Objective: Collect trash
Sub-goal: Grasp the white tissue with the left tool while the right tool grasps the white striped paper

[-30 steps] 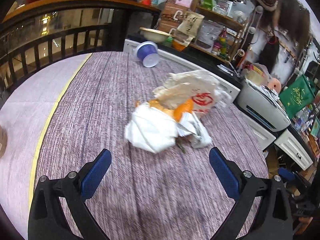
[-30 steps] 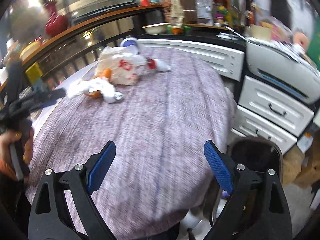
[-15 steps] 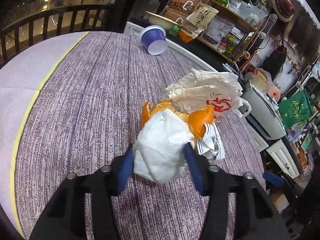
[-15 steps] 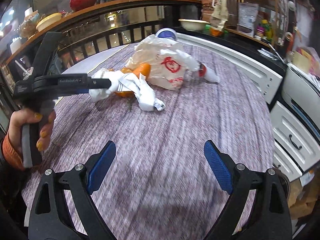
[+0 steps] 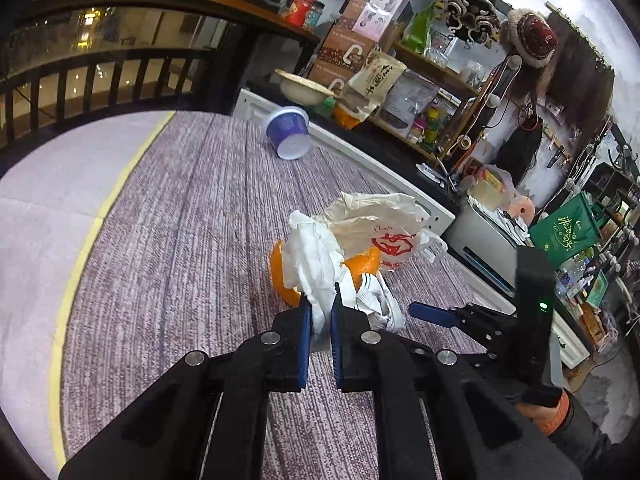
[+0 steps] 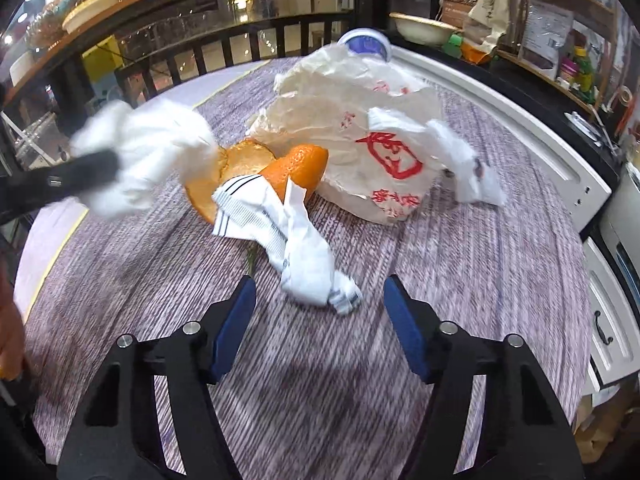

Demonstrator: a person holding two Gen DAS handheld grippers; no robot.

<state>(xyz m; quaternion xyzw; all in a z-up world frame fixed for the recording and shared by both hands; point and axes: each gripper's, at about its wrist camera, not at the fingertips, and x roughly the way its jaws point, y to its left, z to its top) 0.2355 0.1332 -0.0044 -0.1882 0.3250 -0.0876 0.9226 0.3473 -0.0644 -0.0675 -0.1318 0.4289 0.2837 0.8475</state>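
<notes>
Beside orange peel [image 6: 280, 168], left tongs [image 5: 319, 312] clamp white tissue [image 5: 316, 264]; right tongs [image 6: 320, 312], empty, are closing toward crumpled wrapper [image 6: 296, 248].

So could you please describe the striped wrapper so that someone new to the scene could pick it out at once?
On the purple woven tablecloth, find the trash pile by the white bag with red print. The striped wrapper lies in front of the orange peel, nearest the right gripper. Only it has thin dark stripes.

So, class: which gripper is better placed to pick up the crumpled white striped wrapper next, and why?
Right. The right gripper is free, its jaws closing with the crumpled white striped wrapper just ahead of them, nothing pinched yet. The left gripper is already shut on the white tissue wad.
</notes>
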